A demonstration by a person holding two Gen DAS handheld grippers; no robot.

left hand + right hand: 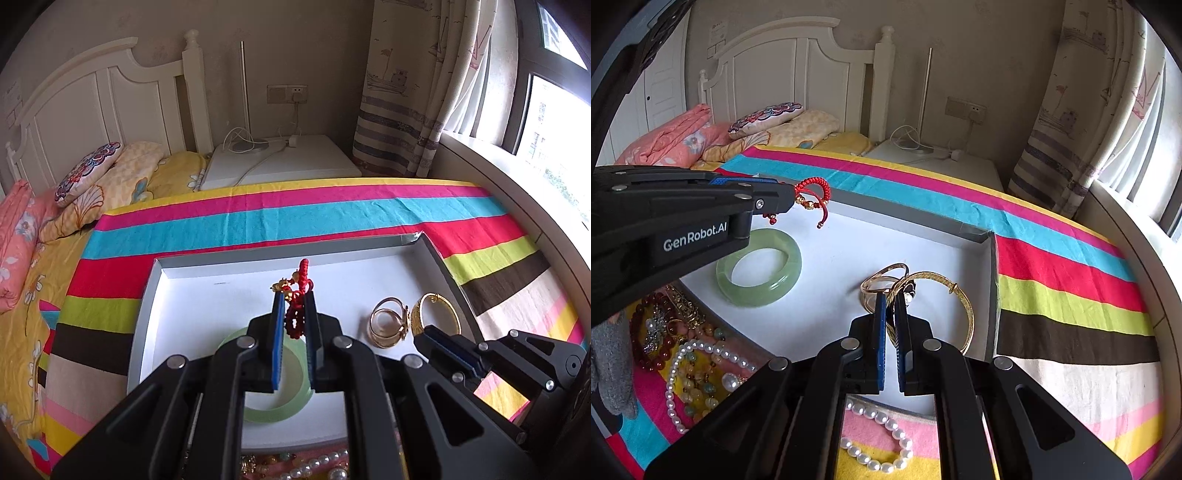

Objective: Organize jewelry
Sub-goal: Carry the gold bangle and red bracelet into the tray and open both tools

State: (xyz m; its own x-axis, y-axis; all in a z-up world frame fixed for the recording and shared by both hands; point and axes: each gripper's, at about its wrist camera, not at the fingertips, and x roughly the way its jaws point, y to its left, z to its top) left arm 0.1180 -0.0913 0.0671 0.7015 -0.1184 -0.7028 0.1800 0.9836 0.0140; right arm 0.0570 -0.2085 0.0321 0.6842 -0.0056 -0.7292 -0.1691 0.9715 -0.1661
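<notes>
My left gripper (pixel 294 295) is shut on a red braided cord bracelet (pixel 297 314) with gold beads and holds it above the white tray (pixel 207 295); it also shows in the right wrist view (pixel 812 195). A green jade bangle (pixel 759 267) lies in the tray under the left gripper. My right gripper (pixel 891 300) is shut on a gold bangle (pixel 964 306) that rests in the tray's right part beside gold rings (pixel 882 278). The right gripper shows in the left wrist view (pixel 424 334).
Loose jewelry lies on the striped cloth (pixel 1071 280) near the tray's front edge: pearl strands (pixel 879 439), a dark red bead bracelet (pixel 646 343), mixed bead strings (pixel 698 384). Pillows (pixel 768 116), a headboard and a white nightstand (pixel 280 162) stand behind.
</notes>
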